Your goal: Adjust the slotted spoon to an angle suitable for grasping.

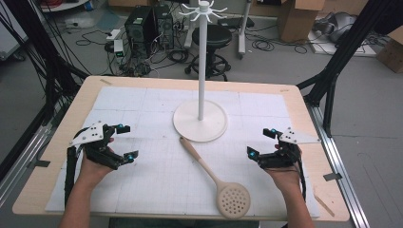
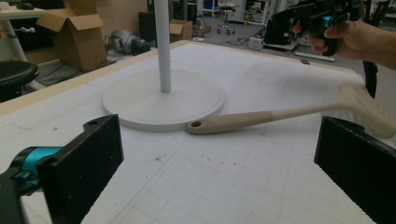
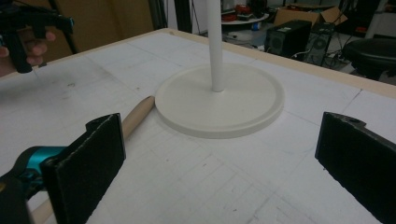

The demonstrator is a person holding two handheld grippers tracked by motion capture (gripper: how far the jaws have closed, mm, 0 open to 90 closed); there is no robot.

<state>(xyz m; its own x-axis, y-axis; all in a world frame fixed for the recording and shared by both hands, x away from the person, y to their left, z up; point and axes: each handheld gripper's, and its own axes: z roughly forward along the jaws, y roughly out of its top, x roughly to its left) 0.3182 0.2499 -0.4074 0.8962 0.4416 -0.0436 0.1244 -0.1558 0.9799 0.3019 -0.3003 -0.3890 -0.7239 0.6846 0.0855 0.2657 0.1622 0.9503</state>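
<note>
Setup step, I'd judge: beige wooden slotted spoon (image 1: 216,178) lies flat on white grid mat (image 1: 142,185), handle tip touching white hook stand's round base (image 1: 200,121) at its 7 o'clock. Left gripper (image 1: 124,141) and right gripper (image 1: 259,142) both wide open, empty. Next: grab the handle.

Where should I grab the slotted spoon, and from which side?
Probably mid-handle of the slotted spoon, coming from above with the jaws across it. The handle lies flat and slim on the table, its tip by the stand's base; the wide perforated head gives less to pinch. The right gripper is open nearby.
</note>
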